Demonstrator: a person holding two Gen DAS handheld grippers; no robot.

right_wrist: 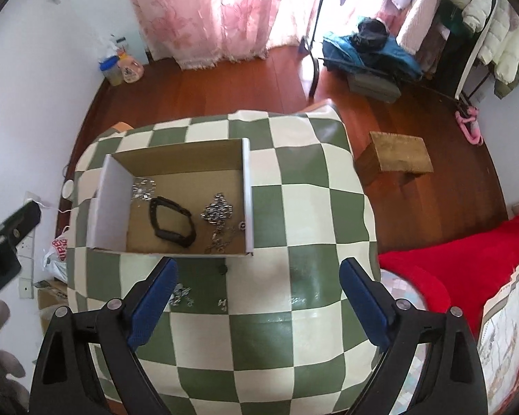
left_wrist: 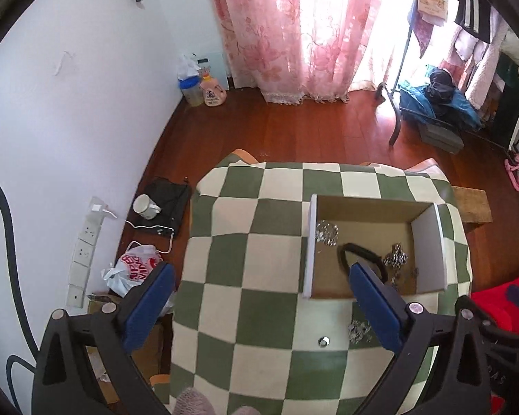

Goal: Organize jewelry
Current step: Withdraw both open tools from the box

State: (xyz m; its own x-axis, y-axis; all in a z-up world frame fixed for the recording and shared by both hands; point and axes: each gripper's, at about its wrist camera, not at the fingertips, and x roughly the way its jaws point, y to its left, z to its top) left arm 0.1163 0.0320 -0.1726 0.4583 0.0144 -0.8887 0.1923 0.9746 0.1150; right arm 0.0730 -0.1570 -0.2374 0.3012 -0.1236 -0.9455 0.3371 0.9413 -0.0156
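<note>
An open cardboard box (right_wrist: 176, 155) (left_wrist: 366, 204) sits on the green-and-white checked table (right_wrist: 270, 311) (left_wrist: 245, 259). Inside lie a black band (right_wrist: 171, 223) (left_wrist: 360, 252), a silver chain cluster (right_wrist: 218, 212) (left_wrist: 396, 259) and a small sparkly piece (right_wrist: 143, 186) (left_wrist: 326, 232). Loose silver pieces lie on the cloth in front of the box (right_wrist: 181, 294) (left_wrist: 359, 331), with a small earring (right_wrist: 222, 303) and a small round stud (left_wrist: 324, 341). My left gripper (left_wrist: 259, 307) is open and empty above the table's near left. My right gripper (right_wrist: 257, 302) is open and empty just before the box.
A red blanket (right_wrist: 467, 269) lies to the right. A wooden block (right_wrist: 394, 155) sits on the floor past the table. A plastic bag (left_wrist: 135, 269), mug (left_wrist: 146, 206) and power strip (left_wrist: 86, 242) are by the left wall.
</note>
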